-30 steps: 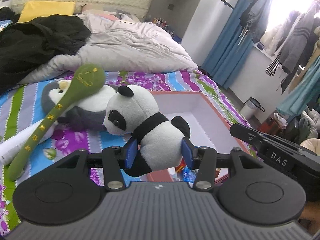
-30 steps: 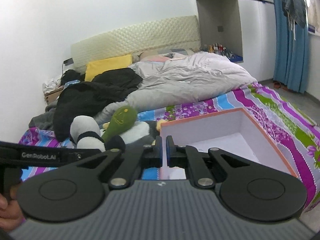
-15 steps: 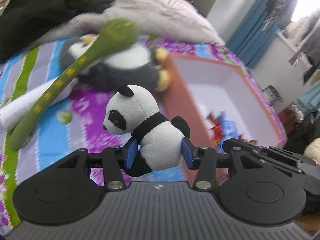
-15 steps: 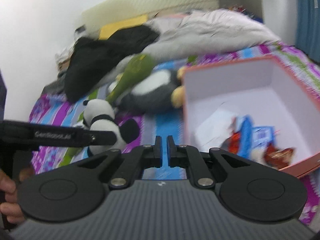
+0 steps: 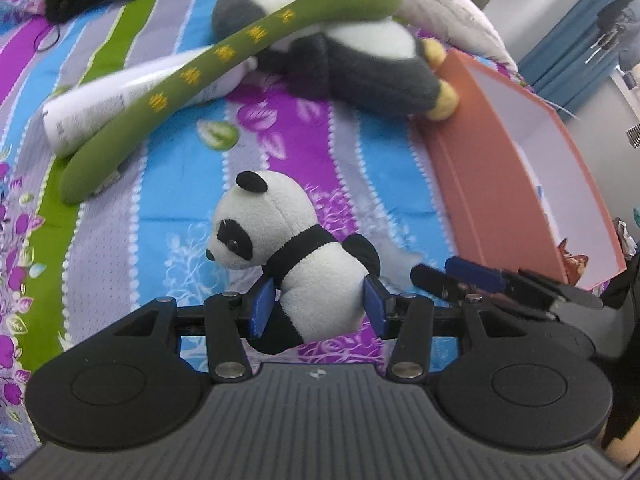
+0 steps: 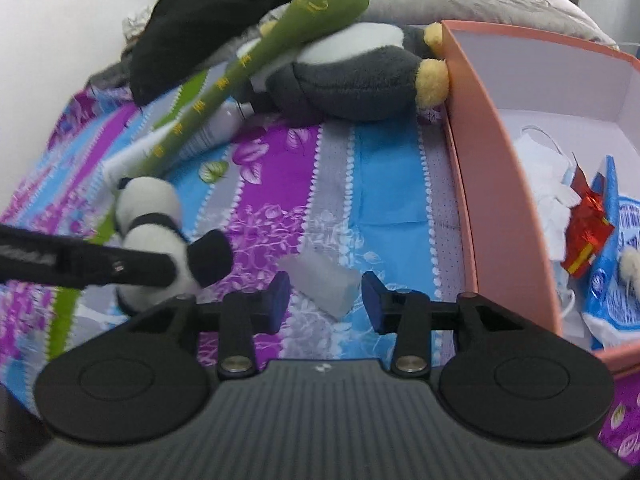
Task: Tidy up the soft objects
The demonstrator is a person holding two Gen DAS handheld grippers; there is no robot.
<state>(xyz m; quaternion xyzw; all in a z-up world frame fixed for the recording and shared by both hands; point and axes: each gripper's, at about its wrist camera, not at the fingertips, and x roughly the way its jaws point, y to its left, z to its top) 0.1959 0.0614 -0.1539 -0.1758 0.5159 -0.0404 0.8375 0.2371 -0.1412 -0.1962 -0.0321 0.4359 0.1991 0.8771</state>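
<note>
**A:** so the left gripper has its blue pads clamped on the panda round the belly, head poking out to the left, held low over the bedspread. The box is off to its right, so the panda isn't in there yet

**B:** and the right gripper? jaws have just been opening, about halfway now, with a small pale block sitting on the sheet between them, pads not touching it as far as I can see

**A:** yeah, that's my worry. The two grippers are really close together, the right one's fingers show just beside the panda in the left view. If both go for the box at once they could bump and the panda gets knocked loose

**B:** also the grip is only on squishy fur, so a quick swing might let it slide out. And the penguin and green plush are leaning right by the box wall, easy to snag

**A:** box already has wrappers in it too, so stuff could land on top of that mess
</note>
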